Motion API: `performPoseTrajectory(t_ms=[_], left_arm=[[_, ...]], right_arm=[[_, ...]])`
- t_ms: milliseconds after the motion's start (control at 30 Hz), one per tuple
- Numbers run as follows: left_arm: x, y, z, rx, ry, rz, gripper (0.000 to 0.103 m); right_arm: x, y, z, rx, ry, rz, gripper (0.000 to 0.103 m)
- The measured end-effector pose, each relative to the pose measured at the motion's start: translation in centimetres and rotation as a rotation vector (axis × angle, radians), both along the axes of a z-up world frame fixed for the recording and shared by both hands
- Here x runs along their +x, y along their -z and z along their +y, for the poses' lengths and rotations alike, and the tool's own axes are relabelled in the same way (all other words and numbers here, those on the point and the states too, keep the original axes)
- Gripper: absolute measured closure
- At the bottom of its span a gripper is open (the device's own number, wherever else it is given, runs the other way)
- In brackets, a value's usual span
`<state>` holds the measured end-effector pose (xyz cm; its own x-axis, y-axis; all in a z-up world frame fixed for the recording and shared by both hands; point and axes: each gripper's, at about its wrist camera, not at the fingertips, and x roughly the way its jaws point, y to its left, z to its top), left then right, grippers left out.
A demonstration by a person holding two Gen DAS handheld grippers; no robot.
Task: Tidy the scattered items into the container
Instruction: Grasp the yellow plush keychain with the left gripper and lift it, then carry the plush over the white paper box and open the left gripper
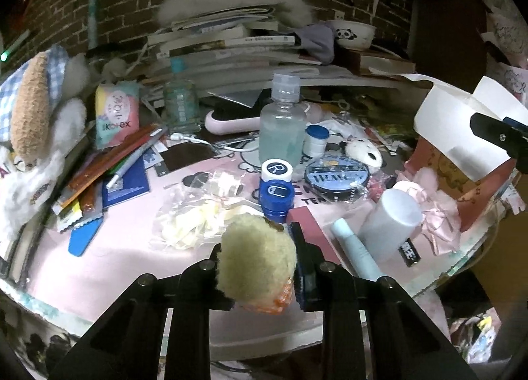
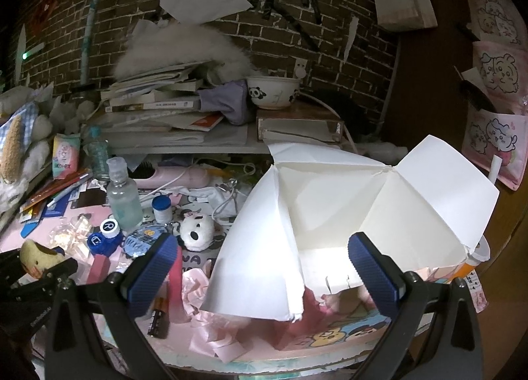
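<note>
1. Fingers of the left gripper (image 1: 260,267) are closed on a small plush toy (image 1: 255,256), one black finger pressing each flank; the right gripper (image 2: 264,267) stands wide apart and empty, its blue ribbed pads (image 2: 373,276) framing the box (image 2: 346,215).
2. From the left wrist view the plush toy sits at 6 o'clock, raised above the pink table mat (image 1: 115,258); from the right wrist view the same toy shows at 9 o'clock, well apart from the box.
3. The box lies toward 3 o'clock from the left gripper, its white flaps folded open and upward, its mouth facing the right gripper.
4. The plush toy looks pale yellow and fuzzy, rounded, with an orange patch low on one side.
5. It should handle as light, soft and squashy, so a firm squeeze across the body's middle seems the safest hold; it is unlikely to slip or break.
6. Other scattered things wait on the mat: a blue lens case (image 1: 275,187) at 12 o'clock from the toy, a clear bottle (image 1: 282,122) beyond it, a round tin (image 1: 336,177) and a panda toy (image 1: 364,150) toward 1 o'clock, a battery (image 1: 409,253) at 3 o'clock.
7. The bottle is likely the heaviest and most slippery of these, and would need a grip at its waist.
</note>
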<state>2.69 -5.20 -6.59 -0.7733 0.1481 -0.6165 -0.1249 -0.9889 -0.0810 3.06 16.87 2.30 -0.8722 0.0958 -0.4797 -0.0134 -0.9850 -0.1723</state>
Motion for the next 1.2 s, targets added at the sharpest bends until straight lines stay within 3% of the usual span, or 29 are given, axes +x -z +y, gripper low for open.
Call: performPoseTrajectory(t_ms=[500,1200], left_arm=[[-1.3,-3.2,2.1,0.024,0.062,0.041,0.083],[-5.6,-10.1,12.3,-0.010,0.349,0.113,0.083]], right_arm=[[0.1,-0.5,0.2,0.006,0.008,0.018,0.000],[0.9,-2.3,4.2,-0.014,0.088,0.067,0.000]])
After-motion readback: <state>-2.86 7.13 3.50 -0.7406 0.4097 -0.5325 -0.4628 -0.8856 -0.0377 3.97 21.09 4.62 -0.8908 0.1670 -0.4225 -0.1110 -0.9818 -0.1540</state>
